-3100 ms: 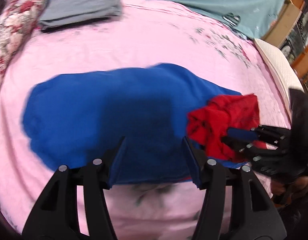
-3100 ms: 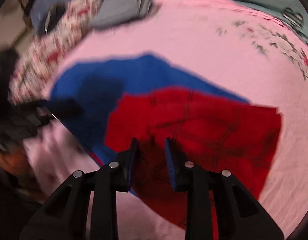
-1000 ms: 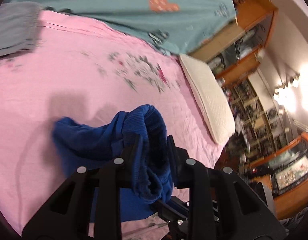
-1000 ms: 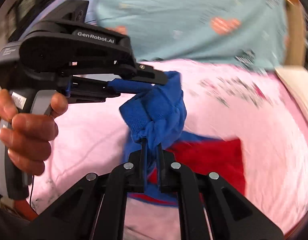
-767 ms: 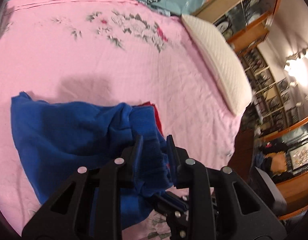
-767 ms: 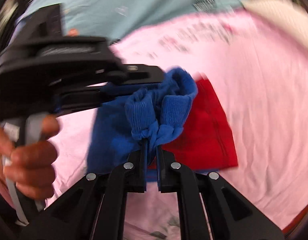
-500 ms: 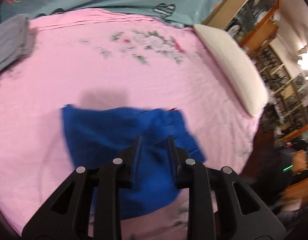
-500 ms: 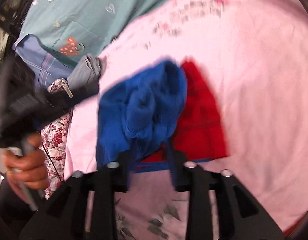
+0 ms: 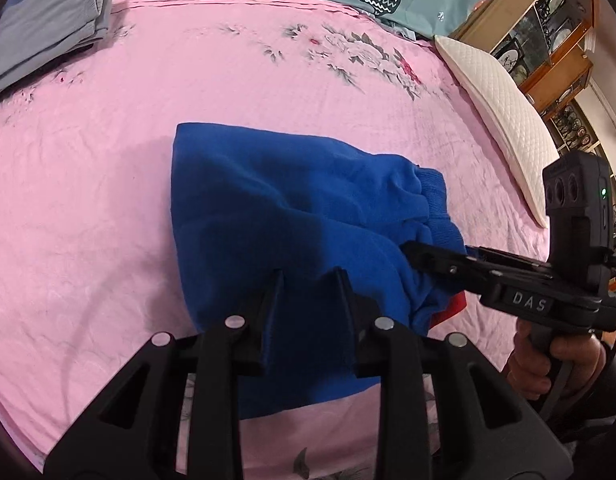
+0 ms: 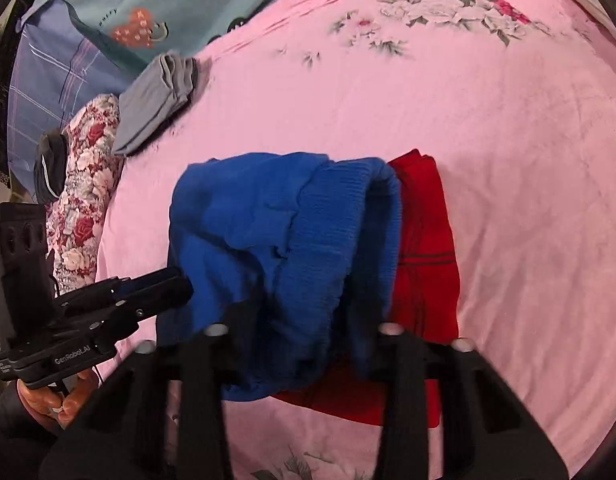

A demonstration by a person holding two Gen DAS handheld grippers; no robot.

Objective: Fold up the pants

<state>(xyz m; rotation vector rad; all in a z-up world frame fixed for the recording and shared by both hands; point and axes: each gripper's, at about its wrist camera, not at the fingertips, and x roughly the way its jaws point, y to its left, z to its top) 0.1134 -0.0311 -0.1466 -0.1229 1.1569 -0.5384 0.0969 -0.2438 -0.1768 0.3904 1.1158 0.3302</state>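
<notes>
Blue pants (image 9: 291, 216) bunched on bed (image 9: 187, 80) w/ cloth between opening left gripper (image 9: 310, 280) jaws, waistband between closing right gripper (image 10: 303, 320) jaws; grip unclear, red layer mostly hidden.

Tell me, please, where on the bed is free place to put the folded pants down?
The pink sheet is bare between the blue pants and the grey folded garment, and also toward the white pillow. It is crowded near the front edge, where both tools and the red part lie.
</notes>
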